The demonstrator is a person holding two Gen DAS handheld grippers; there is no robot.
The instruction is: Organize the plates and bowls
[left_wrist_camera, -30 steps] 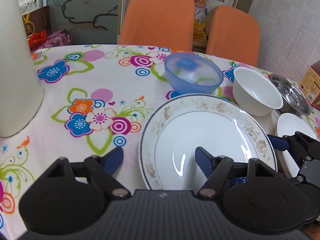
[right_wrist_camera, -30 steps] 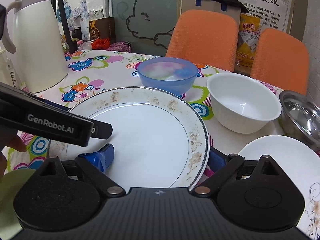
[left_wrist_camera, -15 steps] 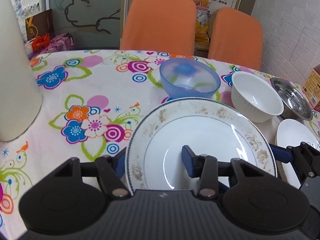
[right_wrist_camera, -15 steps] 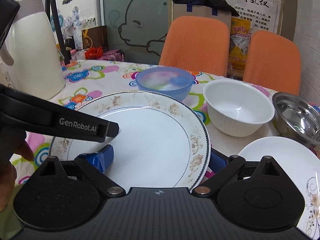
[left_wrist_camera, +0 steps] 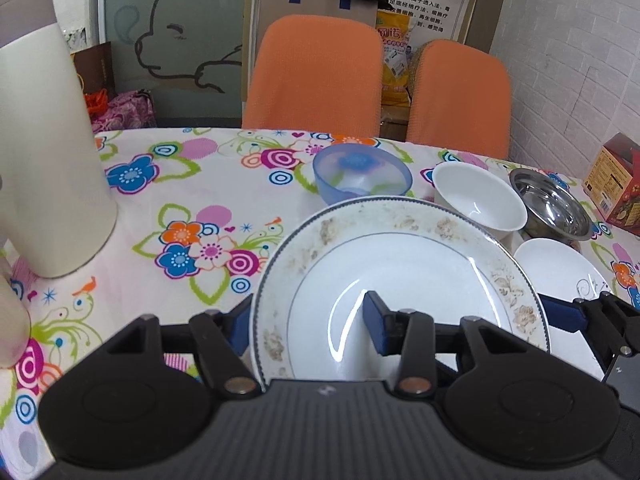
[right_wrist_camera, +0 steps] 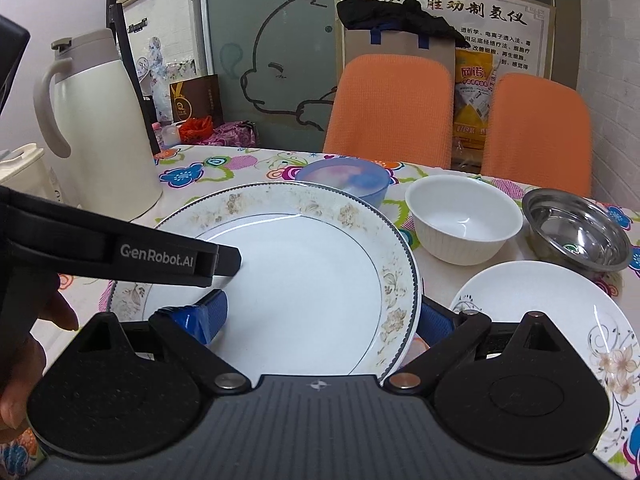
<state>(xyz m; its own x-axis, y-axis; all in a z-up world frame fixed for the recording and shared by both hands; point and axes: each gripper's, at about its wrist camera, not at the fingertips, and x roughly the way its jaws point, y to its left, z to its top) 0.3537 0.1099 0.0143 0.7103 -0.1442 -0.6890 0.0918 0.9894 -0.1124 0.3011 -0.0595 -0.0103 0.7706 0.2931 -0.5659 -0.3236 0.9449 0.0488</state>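
the left gripper (left_wrist_camera: 306, 326) is clamping the left edge of the large floral-rimmed plate (left_wrist_camera: 400, 280), one blue finger sitting on the plate's upper face and the other tucked under the rim. the right gripper (right_wrist_camera: 320, 318) is pinching the same plate (right_wrist_camera: 304, 276) at its right edge, with one blue pad on the white centre and the other below the rim. the plate is hanging between the two grippers, tilted a little and raised above the table (left_wrist_camera: 180, 208), which is wearing a bright flowered cloth. in the right wrist view the left gripper's black body is reaching in over the plate from the left, with a hand (right_wrist_camera: 24, 344) showing at the frame edge. beyond the plate a translucent blue bowl (left_wrist_camera: 362, 178) is sitting on the cloth, with a white bowl (left_wrist_camera: 478, 200) just beside it to the right and a steel bowl (left_wrist_camera: 552, 208) next along. a small white plate (right_wrist_camera: 540, 312) with a flower print is lying near the right gripper. a cream thermos jug (right_wrist_camera: 104, 128) is standing at the left, and two orange chairs (left_wrist_camera: 316, 72) are standing behind the table.
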